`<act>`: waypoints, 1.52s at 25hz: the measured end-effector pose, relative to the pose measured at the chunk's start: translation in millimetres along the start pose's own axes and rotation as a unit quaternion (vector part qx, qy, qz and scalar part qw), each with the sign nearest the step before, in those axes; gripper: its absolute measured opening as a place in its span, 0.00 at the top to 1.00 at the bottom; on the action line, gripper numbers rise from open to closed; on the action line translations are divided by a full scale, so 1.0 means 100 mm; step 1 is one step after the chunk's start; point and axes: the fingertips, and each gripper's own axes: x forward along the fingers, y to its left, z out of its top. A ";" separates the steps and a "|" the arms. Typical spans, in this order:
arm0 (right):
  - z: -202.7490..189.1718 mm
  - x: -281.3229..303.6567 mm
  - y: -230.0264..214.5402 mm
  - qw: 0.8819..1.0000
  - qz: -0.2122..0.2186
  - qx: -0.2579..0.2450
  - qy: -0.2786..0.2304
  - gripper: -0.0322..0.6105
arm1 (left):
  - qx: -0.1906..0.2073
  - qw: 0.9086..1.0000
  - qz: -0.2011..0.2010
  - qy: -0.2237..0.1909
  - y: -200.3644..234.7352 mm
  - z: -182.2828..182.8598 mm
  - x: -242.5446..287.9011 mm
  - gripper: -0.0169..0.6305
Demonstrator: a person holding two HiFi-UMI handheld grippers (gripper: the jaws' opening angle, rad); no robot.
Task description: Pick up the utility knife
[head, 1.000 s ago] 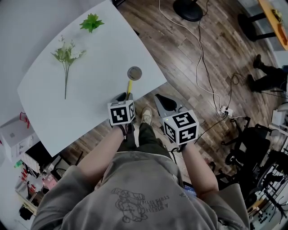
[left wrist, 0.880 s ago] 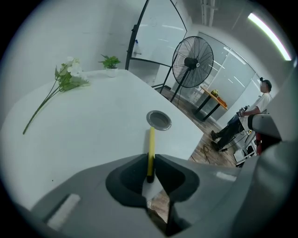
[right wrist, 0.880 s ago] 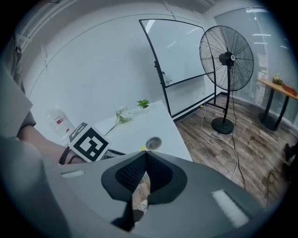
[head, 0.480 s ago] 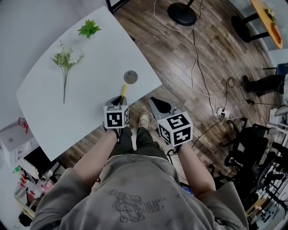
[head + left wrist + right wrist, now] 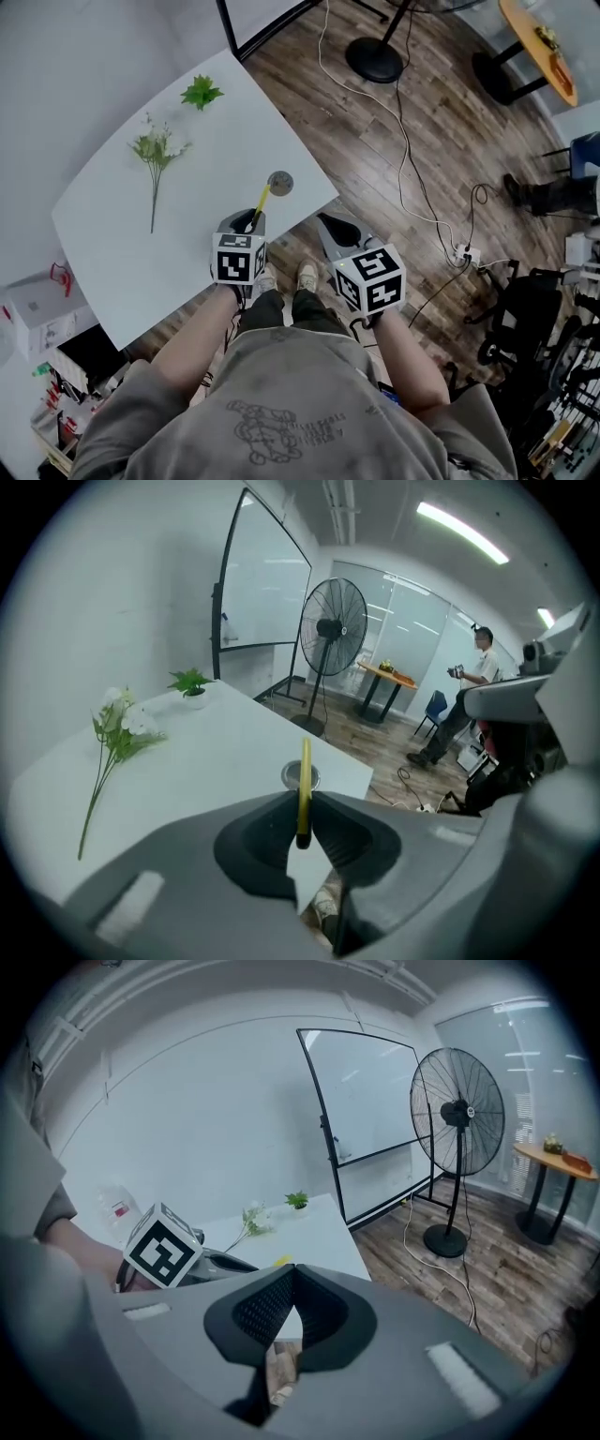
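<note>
Since the left gripper (image 5: 302, 799) has its jaws clamped narrow on the tail end of the yellow utility knife (image 5: 305, 766), we log the grasp as made. The knife sticks out past the jaw tips toward 1 o'clock in the head view, over the near corner of the white table (image 5: 122, 253). Its tip lies just short of a round grommet (image 5: 279, 183).

We cannot tell whether the knife is clear of the tabletop. The left gripper view suggests it rides a little above. Judgement: pick nearly complete; what may remain is a clean lift.

The right gripper (image 5: 293, 1271) sits at 3 o'clock of the left one, off the table and over the wood floor (image 5: 394, 141), with its jaws together on nothing.

Farther out, a flower sprig (image 5: 157, 155) lies at 10 o'clock and a small green plant (image 5: 201, 92) at 11 o'clock, both well apart from the knife.
</note>
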 end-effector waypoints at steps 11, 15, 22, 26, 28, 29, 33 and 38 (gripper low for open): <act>0.76 -0.64 0.12 0.994 -0.024 -0.049 -0.095 0.90 | 0.020 0.996 -0.003 -0.088 0.06 0.72 -0.74 0.90; 1.10 -0.95 0.17 0.988 -0.026 -0.045 -0.148 0.90 | 0.029 0.991 0.004 -0.134 0.14 1.02 -1.09 0.90; 1.71 -1.47 0.38 0.969 -0.030 -0.086 -0.228 0.90 | 0.048 0.976 0.001 -0.211 0.16 1.57 -1.71 0.90; 1.96 -1.73 0.44 0.957 -0.042 -0.117 -0.262 0.90 | 0.073 0.963 -0.003 -0.258 0.09 1.86 -2.08 0.90; 2.05 -1.84 0.46 0.952 -0.050 -0.126 -0.276 0.90 | 0.084 0.955 -0.008 -0.283 0.06 1.99 -2.30 0.90; 2.09 -1.89 0.47 0.949 -0.054 -0.131 -0.282 0.90 | 0.089 0.951 -0.010 -0.295 0.05 2.06 -2.40 0.90; 2.21 -2.09 0.50 0.938 -0.069 -0.143 -0.307 0.90 | 0.106 0.935 -0.005 -0.338 0.00 2.24 -2.77 0.90; 2.31 -2.30 0.54 0.925 -0.079 -0.135 -0.347 0.90 | 0.113 0.918 -0.001 -0.381 -0.04 2.34 -3.11 0.90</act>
